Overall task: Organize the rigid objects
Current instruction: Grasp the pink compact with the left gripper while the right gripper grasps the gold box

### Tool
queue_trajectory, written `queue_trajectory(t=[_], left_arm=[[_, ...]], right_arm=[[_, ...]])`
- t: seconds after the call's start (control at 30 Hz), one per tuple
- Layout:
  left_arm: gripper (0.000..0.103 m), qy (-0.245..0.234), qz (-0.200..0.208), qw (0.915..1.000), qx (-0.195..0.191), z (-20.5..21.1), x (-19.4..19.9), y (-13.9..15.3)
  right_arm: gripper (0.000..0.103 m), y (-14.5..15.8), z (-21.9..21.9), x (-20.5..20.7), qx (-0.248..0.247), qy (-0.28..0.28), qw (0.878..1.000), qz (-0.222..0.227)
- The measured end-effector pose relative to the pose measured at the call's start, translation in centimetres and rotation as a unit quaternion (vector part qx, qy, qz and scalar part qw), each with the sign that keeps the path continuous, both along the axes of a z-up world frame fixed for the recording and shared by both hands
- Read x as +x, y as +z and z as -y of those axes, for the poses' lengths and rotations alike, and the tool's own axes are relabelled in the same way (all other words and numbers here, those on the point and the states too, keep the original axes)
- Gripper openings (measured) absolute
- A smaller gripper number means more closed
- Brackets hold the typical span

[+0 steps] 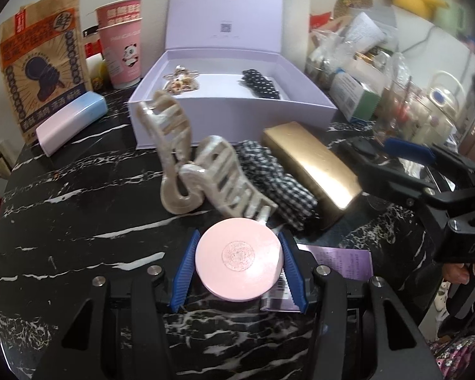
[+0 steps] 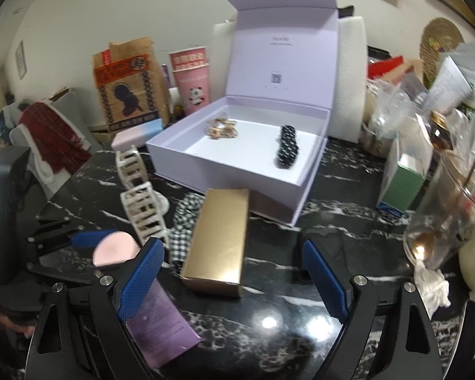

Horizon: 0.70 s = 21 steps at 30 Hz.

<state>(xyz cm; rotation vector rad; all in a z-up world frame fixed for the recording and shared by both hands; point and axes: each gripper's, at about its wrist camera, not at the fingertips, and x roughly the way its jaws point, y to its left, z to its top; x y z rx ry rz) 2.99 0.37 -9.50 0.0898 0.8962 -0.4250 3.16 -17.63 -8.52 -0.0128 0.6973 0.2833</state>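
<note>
My left gripper [image 1: 240, 264] is shut on a pink round compact [image 1: 239, 261], one blue pad on each side of it, low over the black marble table [image 1: 79, 209]. The same compact [image 2: 115, 248] shows at the left of the right wrist view. My right gripper [image 2: 234, 253] is open, and a gold box [image 2: 218, 240] lies between and just ahead of its fingers, untouched. Two cream claw clips [image 1: 205, 164] and a gingham scrunchie [image 1: 275, 180] lie beside the gold box [image 1: 310, 167]. The open lavender box [image 1: 313, 103] holds a gold clip [image 1: 181, 80] and a black dotted clip [image 1: 261, 84].
A purple packet [image 2: 161, 323] lies under my right gripper's left finger. A pink-blue case [image 1: 71, 122], a brown paper bag [image 1: 44, 72] and pink cups [image 1: 123, 50] stand back left. Glass jars, a green-white carton [image 2: 402, 180] and a tall glass [image 2: 449, 209] crowd the right.
</note>
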Motion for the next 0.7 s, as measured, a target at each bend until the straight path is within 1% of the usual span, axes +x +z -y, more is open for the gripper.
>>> queue_trajectory(t=[0.13,0.27,0.33,0.43,0.53,0.63,0.7], left_arm=[[0.051,0.006,-0.001,1.0,0.002,-0.3,0.3,0.0],[0.051,0.011,-0.008,0.9999,-0.001,-0.5,0.8,-0.2],[0.051,0.013,-0.014,0.9998,-0.006,-0.6,0.9,-0.4],[0.051,0.015,-0.018,0.9997,-0.004,-0.6,0.9,-0.6],[0.051,0.018,-0.02,0.9996,-0.003,-0.7,1.0,-0.7],[0.051,0.023,-0.022,0.9995,-0.001,-1.0,1.2,-0.8],[0.051,0.025,-0.023,0.9994,0.0,-1.1,1.3,-0.9]], right_arm=[[0.09,-0.7,0.5,0.2,0.008,-0.004,1.0,-0.014],[0.083,-1.4,0.1,0.7,0.018,0.004,0.999,-0.028],[0.083,-1.5,-0.3,1.0,0.023,0.012,0.999,-0.031],[0.082,-1.7,-0.8,1.5,0.032,0.021,0.999,-0.034],[0.072,-2.0,-1.1,2.2,0.032,0.021,0.999,-0.038],[0.071,-2.6,-1.2,3.2,0.04,0.016,0.998,-0.054],[0.065,-2.9,-1.2,3.7,0.039,0.007,0.997,-0.061]])
